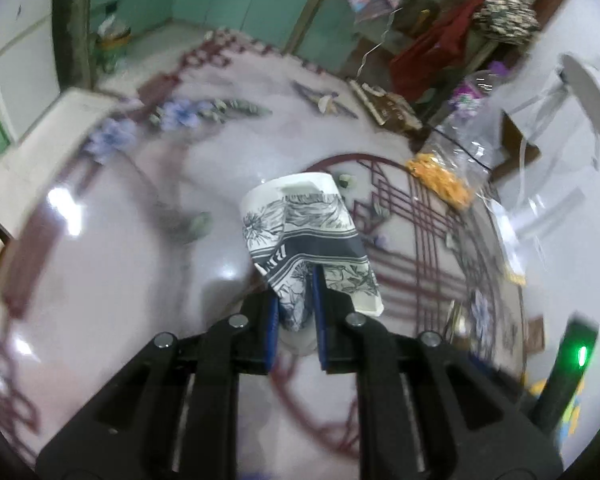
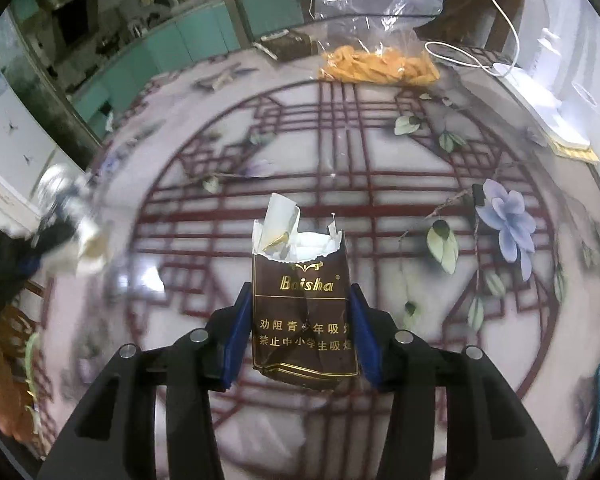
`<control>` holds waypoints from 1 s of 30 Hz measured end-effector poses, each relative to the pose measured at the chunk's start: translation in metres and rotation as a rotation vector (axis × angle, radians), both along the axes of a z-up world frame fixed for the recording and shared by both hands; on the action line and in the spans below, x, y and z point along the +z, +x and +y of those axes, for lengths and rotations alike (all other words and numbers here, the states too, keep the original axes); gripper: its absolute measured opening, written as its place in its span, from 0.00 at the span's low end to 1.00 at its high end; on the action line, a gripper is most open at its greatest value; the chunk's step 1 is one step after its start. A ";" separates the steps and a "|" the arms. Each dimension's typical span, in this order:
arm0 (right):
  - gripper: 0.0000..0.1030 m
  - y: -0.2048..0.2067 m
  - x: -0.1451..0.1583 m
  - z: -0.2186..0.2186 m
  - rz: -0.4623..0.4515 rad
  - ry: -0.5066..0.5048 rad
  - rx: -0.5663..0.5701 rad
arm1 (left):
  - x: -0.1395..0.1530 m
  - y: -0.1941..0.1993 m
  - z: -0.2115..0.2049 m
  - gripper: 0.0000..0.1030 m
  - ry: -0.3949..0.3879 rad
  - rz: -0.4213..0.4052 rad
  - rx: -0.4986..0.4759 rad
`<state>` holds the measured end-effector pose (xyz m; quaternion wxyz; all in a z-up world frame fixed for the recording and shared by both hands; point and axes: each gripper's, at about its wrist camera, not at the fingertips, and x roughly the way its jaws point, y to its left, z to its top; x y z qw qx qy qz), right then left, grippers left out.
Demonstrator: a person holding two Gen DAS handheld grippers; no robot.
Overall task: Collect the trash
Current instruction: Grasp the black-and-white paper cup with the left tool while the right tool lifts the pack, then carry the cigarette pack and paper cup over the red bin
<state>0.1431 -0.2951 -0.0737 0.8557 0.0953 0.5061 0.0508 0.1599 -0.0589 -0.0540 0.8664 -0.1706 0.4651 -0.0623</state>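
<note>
My left gripper point(image 1: 296, 300) is shut on a crushed paper cup point(image 1: 304, 232) with a dark blue and white flower print, held above the round patterned table point(image 1: 140, 280). My right gripper point(image 2: 298, 312) is shut on a torn brown Baisha cigarette pack point(image 2: 304, 312), its white inner paper sticking out at the top, held above the same table point(image 2: 380, 152). The left gripper with the cup shows blurred at the left edge of the right wrist view point(image 2: 60, 236).
A clear plastic bag of orange snacks point(image 2: 376, 64) lies at the table's far side, also in the left wrist view point(image 1: 444, 176). A brown box point(image 2: 288, 46) sits next to it. A white cable and white device point(image 2: 540, 96) lie far right. A chair with clothes point(image 1: 440, 52) stands behind.
</note>
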 end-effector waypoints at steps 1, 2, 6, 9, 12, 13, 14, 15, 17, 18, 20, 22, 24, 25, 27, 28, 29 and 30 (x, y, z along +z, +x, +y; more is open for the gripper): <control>0.44 -0.007 0.005 0.003 -0.009 0.015 -0.003 | 0.008 -0.016 0.006 0.14 0.041 -0.027 -0.018; 0.44 -0.012 0.009 0.006 -0.016 0.021 -0.003 | 0.013 -0.029 0.011 0.14 0.072 -0.048 -0.032; 0.44 -0.034 0.035 0.029 -0.090 -0.024 0.024 | 0.027 -0.088 0.036 0.14 0.117 -0.090 -0.068; 0.44 -0.056 0.052 0.042 -0.157 -0.033 0.014 | 0.029 -0.119 0.048 0.14 0.153 -0.124 -0.079; 0.44 -0.084 0.064 0.058 -0.216 -0.028 0.021 | 0.029 -0.149 0.059 0.14 0.213 -0.199 -0.066; 0.44 -0.095 0.068 0.066 -0.243 -0.041 0.027 | 0.027 -0.155 0.062 0.14 0.223 -0.212 -0.064; 0.44 -0.105 0.071 0.072 -0.264 -0.053 0.033 | 0.025 -0.159 0.064 0.14 0.232 -0.219 -0.065; 0.44 -0.110 0.072 0.076 -0.278 -0.062 0.037 | 0.024 -0.162 0.065 0.14 0.246 -0.221 -0.068; 0.44 -0.125 0.074 0.087 -0.310 -0.077 0.046 | 0.022 -0.167 0.070 0.14 0.269 -0.224 -0.073; 0.45 -0.131 0.074 0.092 -0.322 -0.081 0.049 | 0.022 -0.170 0.075 0.14 0.277 -0.228 -0.069; 0.45 -0.141 0.072 0.102 -0.336 -0.084 0.055 | 0.023 -0.175 0.083 0.14 0.284 -0.232 -0.065; 0.45 -0.146 0.068 0.112 -0.331 -0.082 0.067 | 0.025 -0.179 0.091 0.14 0.280 -0.234 -0.057; 0.45 -0.148 0.062 0.121 -0.315 -0.084 0.079 | 0.028 -0.183 0.102 0.14 0.268 -0.236 -0.045; 0.45 -0.149 0.060 0.124 -0.310 -0.086 0.085 | 0.029 -0.185 0.105 0.14 0.264 -0.238 -0.040; 0.45 -0.150 0.056 0.134 -0.304 -0.094 0.101 | 0.031 -0.190 0.113 0.14 0.259 -0.244 -0.028; 0.45 -0.152 0.055 0.138 -0.305 -0.099 0.108 | 0.032 -0.192 0.118 0.14 0.259 -0.250 -0.019; 0.45 -0.154 0.055 0.141 -0.312 -0.104 0.116 | 0.033 -0.195 0.121 0.14 0.262 -0.255 -0.014; 0.45 -0.156 0.054 0.144 -0.317 -0.108 0.121 | 0.034 -0.196 0.123 0.14 0.269 -0.260 -0.008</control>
